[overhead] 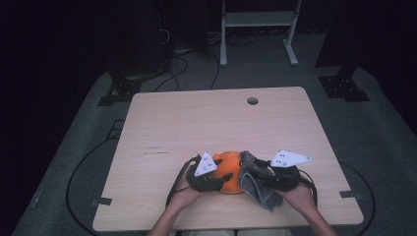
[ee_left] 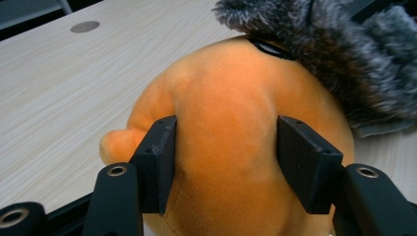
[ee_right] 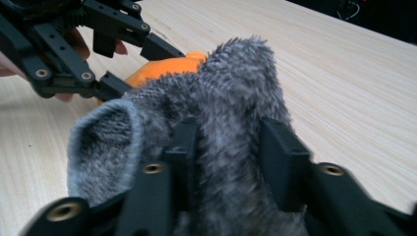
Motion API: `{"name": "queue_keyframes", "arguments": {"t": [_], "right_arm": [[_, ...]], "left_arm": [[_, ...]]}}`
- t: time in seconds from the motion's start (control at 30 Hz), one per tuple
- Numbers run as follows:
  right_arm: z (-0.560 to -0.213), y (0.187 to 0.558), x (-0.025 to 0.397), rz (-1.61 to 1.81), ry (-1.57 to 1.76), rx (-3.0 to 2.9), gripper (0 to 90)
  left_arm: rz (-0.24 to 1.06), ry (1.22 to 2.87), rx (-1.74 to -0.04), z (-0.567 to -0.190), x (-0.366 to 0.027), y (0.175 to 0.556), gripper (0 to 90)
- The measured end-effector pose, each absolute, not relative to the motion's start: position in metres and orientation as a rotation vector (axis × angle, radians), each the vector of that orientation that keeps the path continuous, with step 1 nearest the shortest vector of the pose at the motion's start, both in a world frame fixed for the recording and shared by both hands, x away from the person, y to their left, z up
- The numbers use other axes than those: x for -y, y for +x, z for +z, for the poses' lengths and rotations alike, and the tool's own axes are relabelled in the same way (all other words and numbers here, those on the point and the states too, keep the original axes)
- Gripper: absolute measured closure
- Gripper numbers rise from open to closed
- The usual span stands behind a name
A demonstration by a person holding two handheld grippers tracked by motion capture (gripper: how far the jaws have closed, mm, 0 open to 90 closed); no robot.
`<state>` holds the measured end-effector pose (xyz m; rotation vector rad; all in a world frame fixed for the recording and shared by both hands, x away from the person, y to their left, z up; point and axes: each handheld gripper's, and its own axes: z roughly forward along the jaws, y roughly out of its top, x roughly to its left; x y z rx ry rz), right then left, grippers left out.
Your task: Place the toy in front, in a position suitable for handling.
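Clearly, the work in hand is dressing or undressing an orange plush toy [overhead: 229, 171] with a grey furry cloth cover [overhead: 254, 183], and it sits about midway as far as the pictures show. The toy lies near the front edge of the wooden counter [overhead: 196, 123], between the two hands.

The left hand-held gripper [ee_left: 226, 164] has its two black jaws pressed against either side of the toy's rounded orange body, closed on it and holding it steady; a small orange nub sticks out just beside one jaw.

The right hand-held gripper [ee_right: 228, 160] is clamped on a fold of the grey cover, the fur bunched between its jaws. In that gripper's view the cover rises in a hollow, sleeve-like loop with the orange plush just behind it.

From the left gripper view, the grey fur drapes over only the far top of the toy, while most of the orange body is bare. So, judged from this, the grasping of both pieces is done; what remains is to draw the cover fully over the toy or off it, and which way cannot be told.
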<state>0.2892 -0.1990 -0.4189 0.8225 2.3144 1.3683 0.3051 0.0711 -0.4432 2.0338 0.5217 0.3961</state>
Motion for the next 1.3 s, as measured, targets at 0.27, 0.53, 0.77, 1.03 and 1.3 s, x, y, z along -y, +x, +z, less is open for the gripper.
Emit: {"name": "queue_keyframes", "arguments": {"t": [0.27, 0.53, 0.77, 1.03, 1.3], "right_arm": [[-0.426, 0.293, 0.188, 1.394, 0.810, -2.296, 69.1], [-0.429, 0.291, 0.202, 1.359, 0.838, -2.319, 79.6], [-0.432, 0.288, 0.224, 1.293, 0.914, -2.324, 79.9], [-0.427, 0.275, 0.203, 1.340, 0.779, -2.357, 79.7], [-0.438, 0.286, 0.224, 1.265, 0.903, -2.328, 79.8]], "left_arm": [[0.411, 2.053, -0.496, -0.443, -0.066, 0.302, 40.6], [0.384, 2.038, -0.506, -0.442, -0.069, 0.305, 38.9], [0.385, 2.035, -0.531, -0.443, -0.070, 0.307, 38.0], [0.370, 2.017, -0.524, -0.440, -0.072, 0.308, 31.1], [0.335, 2.046, -0.508, -0.436, -0.080, 0.312, 37.7]]}}
